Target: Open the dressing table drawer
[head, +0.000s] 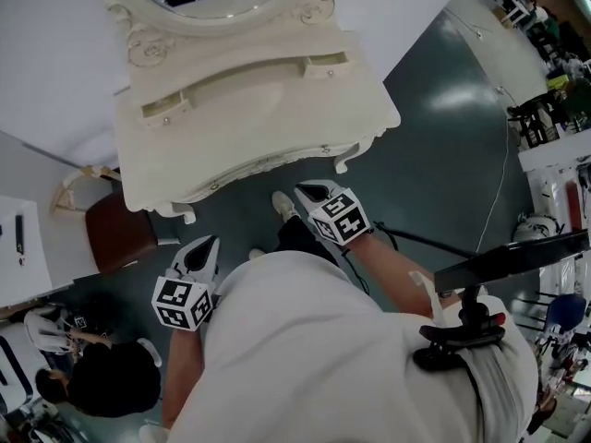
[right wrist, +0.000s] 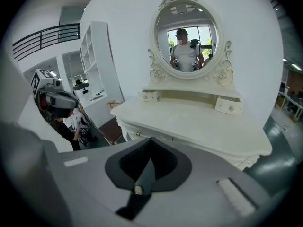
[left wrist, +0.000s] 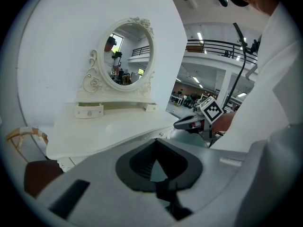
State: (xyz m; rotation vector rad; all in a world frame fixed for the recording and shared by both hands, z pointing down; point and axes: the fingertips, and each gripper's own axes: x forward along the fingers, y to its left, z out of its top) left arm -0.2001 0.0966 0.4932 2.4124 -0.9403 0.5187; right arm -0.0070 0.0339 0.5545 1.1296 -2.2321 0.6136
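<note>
The cream dressing table (head: pixel 249 109) with its oval mirror (right wrist: pixel 188 37) stands against the white wall. Its front drawer (head: pixel 268 164) is closed, with small round knobs (head: pixel 214 186) (right wrist: pixel 138 134) on the carved front. My left gripper (head: pixel 209 245) hovers below the table's left front leg, apart from it, with its jaws together and nothing in them. My right gripper (head: pixel 314 192) sits just short of the right part of the front edge, shut and empty. In the left gripper view the right gripper (left wrist: pixel 187 123) shows close to a drawer knob (left wrist: pixel 161 135).
A brown-seated chair (head: pixel 120 233) stands left of the table. A person in black (head: pixel 102 377) crouches at the lower left, next to a white desk (head: pixel 18 247). Racks and equipment (head: pixel 554 118) line the right side, and a thin cable (head: pixel 503 183) runs over the dark floor.
</note>
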